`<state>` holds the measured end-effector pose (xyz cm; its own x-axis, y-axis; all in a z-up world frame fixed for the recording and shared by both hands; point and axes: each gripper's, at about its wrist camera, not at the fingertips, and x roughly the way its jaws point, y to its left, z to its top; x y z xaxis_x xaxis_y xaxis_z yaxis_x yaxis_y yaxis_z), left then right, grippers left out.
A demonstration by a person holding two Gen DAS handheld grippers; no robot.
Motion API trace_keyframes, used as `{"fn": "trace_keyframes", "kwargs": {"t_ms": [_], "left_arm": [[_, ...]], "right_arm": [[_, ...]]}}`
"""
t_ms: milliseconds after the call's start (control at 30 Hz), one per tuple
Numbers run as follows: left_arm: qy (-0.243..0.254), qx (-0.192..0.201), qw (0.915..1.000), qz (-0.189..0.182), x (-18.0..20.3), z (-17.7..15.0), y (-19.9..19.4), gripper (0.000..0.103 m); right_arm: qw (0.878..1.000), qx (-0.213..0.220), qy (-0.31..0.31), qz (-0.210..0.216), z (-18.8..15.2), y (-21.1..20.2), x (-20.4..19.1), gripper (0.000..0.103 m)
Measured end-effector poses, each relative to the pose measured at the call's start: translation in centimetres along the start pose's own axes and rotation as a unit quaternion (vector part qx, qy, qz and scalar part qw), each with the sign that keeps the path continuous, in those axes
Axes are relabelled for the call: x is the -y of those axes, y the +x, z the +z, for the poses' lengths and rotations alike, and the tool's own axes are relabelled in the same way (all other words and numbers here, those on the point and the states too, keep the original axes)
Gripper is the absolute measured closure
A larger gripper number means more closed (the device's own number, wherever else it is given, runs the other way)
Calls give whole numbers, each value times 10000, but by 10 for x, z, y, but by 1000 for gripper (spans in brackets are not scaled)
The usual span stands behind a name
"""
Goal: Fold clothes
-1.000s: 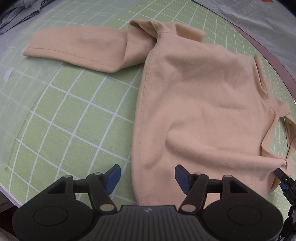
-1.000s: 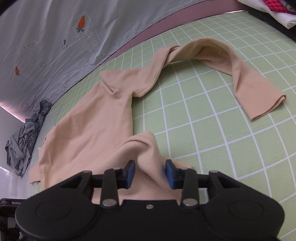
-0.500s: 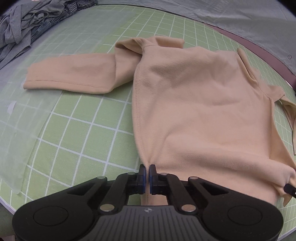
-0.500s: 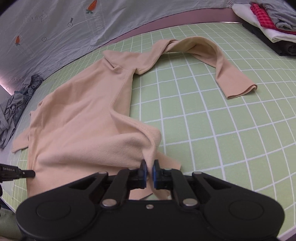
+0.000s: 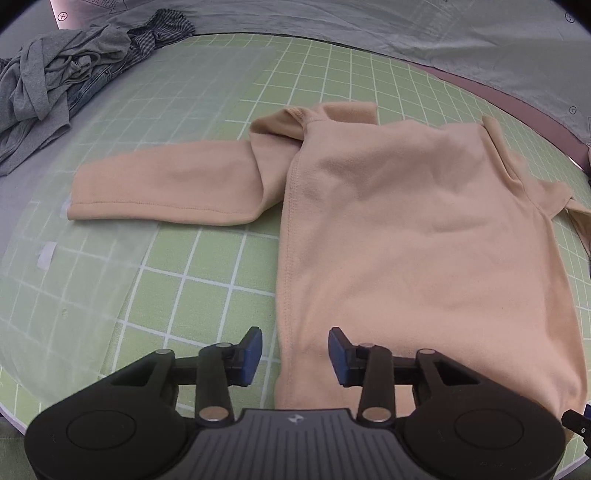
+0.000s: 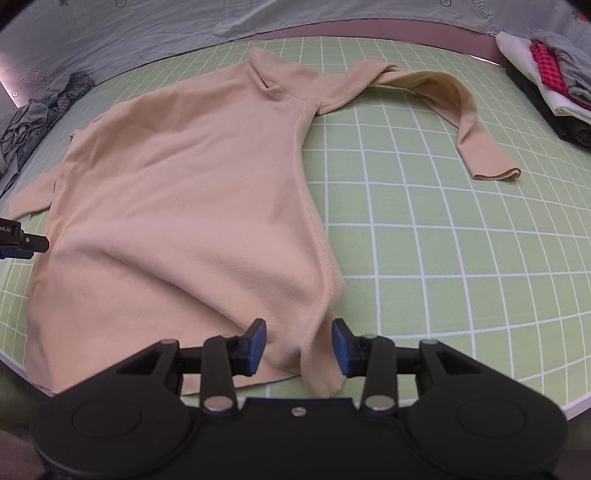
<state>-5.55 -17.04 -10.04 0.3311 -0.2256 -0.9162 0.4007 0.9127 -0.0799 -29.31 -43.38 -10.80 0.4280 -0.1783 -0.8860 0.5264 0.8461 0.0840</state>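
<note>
A beige long-sleeved top (image 5: 424, 229) (image 6: 184, 192) lies spread on the green grid mat (image 5: 207, 280) (image 6: 424, 229), hem toward me. One sleeve (image 5: 166, 188) stretches out left; the other sleeve (image 6: 465, 122) bends away on the right. My left gripper (image 5: 294, 350) is open over the hem's left corner, with the side seam between its blue pads. Over the hem's right corner my right gripper (image 6: 298, 347) also stands open, a bunched fold of cloth lying loose between its pads. The left gripper's tip (image 6: 26, 242) shows at the left edge of the right wrist view.
A heap of grey and checked clothes (image 5: 62, 74) (image 6: 33, 122) lies at the far left. Folded garments (image 6: 550, 74) are stacked at the far right. A grey printed sheet (image 6: 184, 22) hangs behind the mat. The mat's near edge runs just under both grippers.
Half a second ago both grippers were shut on the hem corners; now both have opened and let the cloth go. The top lies flatter and more spread out.
</note>
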Motion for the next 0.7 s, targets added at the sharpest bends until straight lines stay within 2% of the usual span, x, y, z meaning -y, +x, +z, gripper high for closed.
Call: {"fn": "trace_keyframes", "kwargs": {"t_ms": [67, 133, 233, 300, 367, 467, 533, 700], "left_arm": [[-18, 127, 9999, 8, 6, 7, -6, 44], [-20, 250, 9997, -4, 14, 14, -9, 37], [-8, 211, 9998, -63, 30, 23, -5, 34], [2, 138, 9998, -113, 41, 28, 0, 28], [2, -25, 9999, -158, 50, 32, 8, 28], [-39, -302, 9994, -157, 62, 36, 24, 26], [-34, -489, 9987, -143, 69, 39, 34, 26], [-29, -786, 9969, -26, 82, 47, 57, 26]], "right_arm": [[9997, 181, 124, 133, 9, -9, 8, 51], [9988, 390, 193, 219, 22, -16, 19, 45], [9968, 712, 276, 236, 45, -25, 40, 37], [9953, 897, 347, 108, 61, -24, 58, 36], [9939, 1020, 418, -68, 73, -20, 76, 36], [9916, 1101, 537, -413, 86, -8, 101, 44], [9891, 1158, 699, -579, 94, 0, 120, 54], [9817, 1268, 997, -1009, 117, 27, 160, 61]]}}
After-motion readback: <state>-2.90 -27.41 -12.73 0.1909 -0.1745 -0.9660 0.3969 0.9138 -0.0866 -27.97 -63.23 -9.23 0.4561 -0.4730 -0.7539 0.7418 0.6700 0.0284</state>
